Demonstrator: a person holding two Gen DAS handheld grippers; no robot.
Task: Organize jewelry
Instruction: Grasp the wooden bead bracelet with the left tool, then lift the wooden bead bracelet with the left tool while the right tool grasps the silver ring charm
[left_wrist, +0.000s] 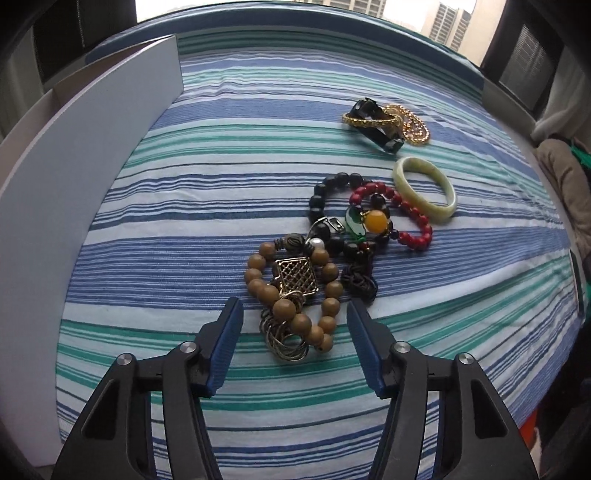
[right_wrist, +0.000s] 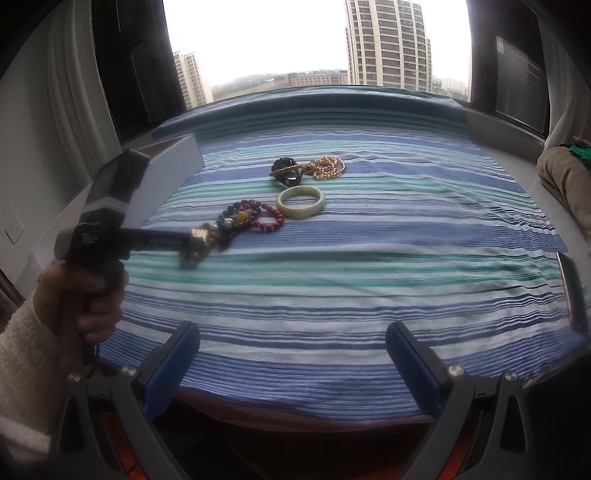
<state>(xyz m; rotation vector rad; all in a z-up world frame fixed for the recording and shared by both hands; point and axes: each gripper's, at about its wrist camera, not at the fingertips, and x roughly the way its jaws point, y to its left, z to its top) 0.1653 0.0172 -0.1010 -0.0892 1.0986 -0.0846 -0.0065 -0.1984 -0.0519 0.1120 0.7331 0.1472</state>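
Lying on a striped cloth (left_wrist: 184, 206) is a scatter of jewelry. The left gripper (left_wrist: 295, 334) points steeply down over the nearest heap, its blue pads apart on either side of a brown bead bracelet (left_wrist: 291, 295) without pressing on it. That bracelet rests on a gold lattice pendant (left_wrist: 297, 278) and a tangle of metal rings (left_wrist: 284, 341). Just beyond lie a black bead bracelet (left_wrist: 325, 206) and a red bead bracelet (left_wrist: 402, 218), overlapping, with a yellow bead (left_wrist: 376, 221) between them. A pale green bangle (left_wrist: 424, 188) sits beside the red one. Further back, a gold chain (left_wrist: 413, 123) touches a black band (left_wrist: 373, 125). A white box (left_wrist: 92, 147) stands at the left. The right gripper (right_wrist: 293, 354) hangs released near the cloth's front edge, well apart from the jewelry. A hand (right_wrist: 92, 291) grips the left tool's handle.
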